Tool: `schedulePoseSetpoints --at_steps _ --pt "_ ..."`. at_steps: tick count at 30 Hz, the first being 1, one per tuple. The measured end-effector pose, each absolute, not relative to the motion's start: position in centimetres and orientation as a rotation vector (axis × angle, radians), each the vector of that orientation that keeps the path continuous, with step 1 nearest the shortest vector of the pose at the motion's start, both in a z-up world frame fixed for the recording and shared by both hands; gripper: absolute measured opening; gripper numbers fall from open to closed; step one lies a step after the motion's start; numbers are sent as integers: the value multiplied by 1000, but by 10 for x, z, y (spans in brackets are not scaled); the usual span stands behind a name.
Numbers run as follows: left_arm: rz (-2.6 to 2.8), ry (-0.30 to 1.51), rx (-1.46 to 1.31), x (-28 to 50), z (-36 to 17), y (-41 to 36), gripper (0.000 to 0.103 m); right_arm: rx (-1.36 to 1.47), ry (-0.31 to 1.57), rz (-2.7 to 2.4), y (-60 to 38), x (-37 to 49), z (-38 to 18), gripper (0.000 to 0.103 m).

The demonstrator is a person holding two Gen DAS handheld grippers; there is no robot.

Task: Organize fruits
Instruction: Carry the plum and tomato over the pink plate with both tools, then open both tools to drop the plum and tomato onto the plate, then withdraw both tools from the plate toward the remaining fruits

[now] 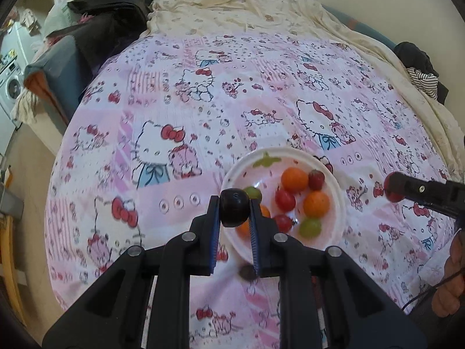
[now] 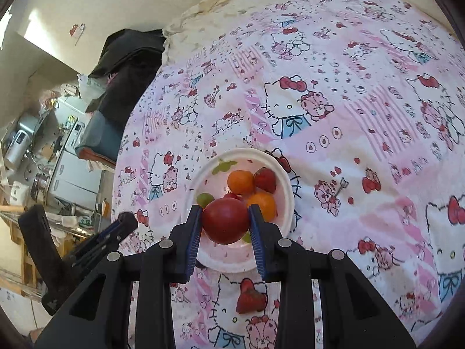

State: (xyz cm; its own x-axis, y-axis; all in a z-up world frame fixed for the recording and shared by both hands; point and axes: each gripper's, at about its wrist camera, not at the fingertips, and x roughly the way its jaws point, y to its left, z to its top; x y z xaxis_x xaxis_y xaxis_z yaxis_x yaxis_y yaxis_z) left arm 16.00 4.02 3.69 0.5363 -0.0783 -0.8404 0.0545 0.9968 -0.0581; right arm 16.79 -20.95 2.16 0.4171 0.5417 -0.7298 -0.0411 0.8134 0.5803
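A white bowl (image 1: 338,200) (image 2: 287,192) sits on the pink cartoon-cat bedsheet and holds several small fruits: oranges (image 1: 294,179), red ones (image 1: 284,200), green grapes (image 1: 310,227) and a strawberry (image 1: 316,179). My left gripper (image 1: 234,210) is shut on a dark plum (image 1: 234,207), held above the bowl's left rim. My right gripper (image 2: 225,221) is shut on a red tomato (image 2: 225,219), held over the bowl. The right gripper also shows in the left wrist view (image 1: 393,190). A loose strawberry (image 2: 250,298) lies on the sheet in front of the bowl.
The bed is covered by the pink sheet (image 1: 203,110) and a cream blanket (image 1: 261,8) at the back. Dark clothes (image 1: 107,14) lie at the far left, striped clothing (image 1: 424,78) at the right. A small dark fruit (image 1: 247,272) lies near the bowl.
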Motion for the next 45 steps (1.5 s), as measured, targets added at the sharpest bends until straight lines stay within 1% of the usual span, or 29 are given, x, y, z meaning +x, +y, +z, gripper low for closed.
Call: schedulePoseSetpoints --at_steps 11,18,30,36,38,39,40,41,43,45 --pt "-117 1066 -4 206 4 16 15 541 1180 366 -215 211 -16 34" --pt "-156 1110 -13 229 -23 0 16 534 1249 341 -214 222 -44 34" --pt "-166 1152 4 245 -54 -10 17 501 1318 323 -203 240 -77 34" --pt "-155 1197 -19 251 -64 -5 18 478 1326 331 -196 239 -80 37" --pt "-165 1194 -28 250 -63 -6 28 478 1325 333 -195 239 -79 37" --pt "-167 1189 -30 250 -61 -6 44 477 1324 333 -195 239 -79 38" --pt "-168 1179 -30 250 -60 -7 59 476 1323 335 -195 239 -78 46" --pt "-170 1163 -22 249 -57 -9 65 482 1317 347 -195 239 -77 52" --pt "-178 1138 2 247 -51 -14 78 473 1300 345 -194 239 -73 72" --pt "-177 1128 20 245 -46 -16 82 453 1279 332 -194 239 -68 79"
